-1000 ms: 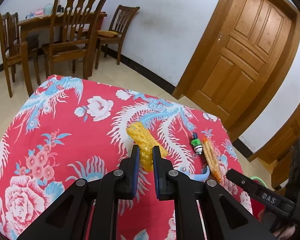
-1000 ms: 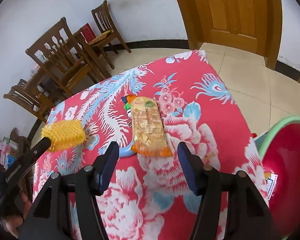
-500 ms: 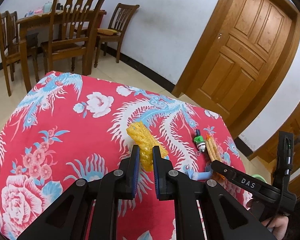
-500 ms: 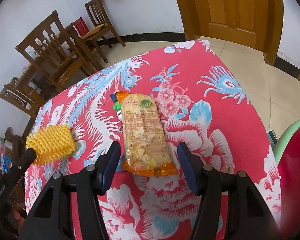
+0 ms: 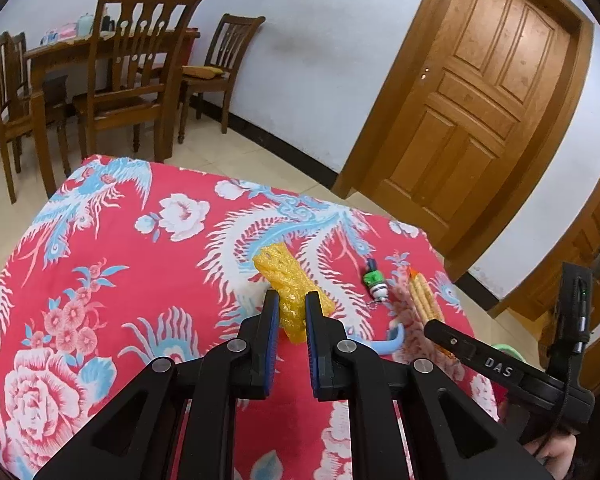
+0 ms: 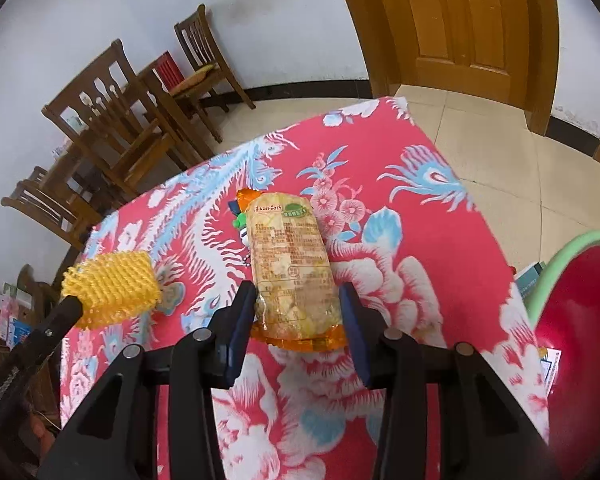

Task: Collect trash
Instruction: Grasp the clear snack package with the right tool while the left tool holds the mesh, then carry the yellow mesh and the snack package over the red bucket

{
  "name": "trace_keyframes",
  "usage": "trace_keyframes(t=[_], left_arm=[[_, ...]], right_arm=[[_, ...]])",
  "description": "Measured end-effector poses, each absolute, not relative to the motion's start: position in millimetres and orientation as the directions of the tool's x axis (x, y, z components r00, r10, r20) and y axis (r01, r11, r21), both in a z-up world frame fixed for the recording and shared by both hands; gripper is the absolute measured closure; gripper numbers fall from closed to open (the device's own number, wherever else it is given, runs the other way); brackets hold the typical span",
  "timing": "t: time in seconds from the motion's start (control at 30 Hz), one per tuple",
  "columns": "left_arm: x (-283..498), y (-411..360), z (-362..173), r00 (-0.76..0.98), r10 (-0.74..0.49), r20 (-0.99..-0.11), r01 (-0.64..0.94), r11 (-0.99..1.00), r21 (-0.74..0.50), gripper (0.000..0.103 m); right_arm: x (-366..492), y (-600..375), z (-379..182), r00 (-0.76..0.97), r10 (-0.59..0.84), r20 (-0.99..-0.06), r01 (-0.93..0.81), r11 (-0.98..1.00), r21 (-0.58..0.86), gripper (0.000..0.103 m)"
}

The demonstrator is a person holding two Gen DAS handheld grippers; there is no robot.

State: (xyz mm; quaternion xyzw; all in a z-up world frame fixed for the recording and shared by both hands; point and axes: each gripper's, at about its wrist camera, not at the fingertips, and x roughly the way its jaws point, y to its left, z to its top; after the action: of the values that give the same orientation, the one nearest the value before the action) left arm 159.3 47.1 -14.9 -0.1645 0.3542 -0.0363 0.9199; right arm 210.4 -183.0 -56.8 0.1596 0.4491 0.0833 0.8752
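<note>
We note a clear snack packet (image 6: 290, 268) with orange ends, flat on the bench (image 6: 440, 240), long axis running away from the right gripper (image 6: 298, 312). Its near end sits between the closing jaws. Left gripper (image 5: 291, 312) clamps a yellow foam net (image 5: 288, 284).
</note>
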Motion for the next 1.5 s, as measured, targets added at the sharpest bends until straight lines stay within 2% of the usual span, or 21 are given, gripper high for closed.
trace_keyframes(t=[0.53, 1.13, 1.5], left_arm=[[131, 13, 12, 0.761, -0.260, -0.595, 0.055, 0.939, -0.340, 0.091], [95, -47, 38, 0.740, -0.377, -0.557, 0.218, 0.918, -0.332, 0.091], [84, -97, 39, 0.693, -0.444, -0.568, 0.323, 0.896, -0.305, 0.091]], right_arm=[[129, -226, -17, 0.657, 0.312, -0.686, 0.026, 0.901, 0.433, 0.058], [45, -283, 8, 0.747, 0.233, -0.623, 0.126, 0.870, 0.477, 0.058], [12, -318, 10, 0.775, 0.158, -0.612, 0.217, 0.843, 0.492, 0.058]])
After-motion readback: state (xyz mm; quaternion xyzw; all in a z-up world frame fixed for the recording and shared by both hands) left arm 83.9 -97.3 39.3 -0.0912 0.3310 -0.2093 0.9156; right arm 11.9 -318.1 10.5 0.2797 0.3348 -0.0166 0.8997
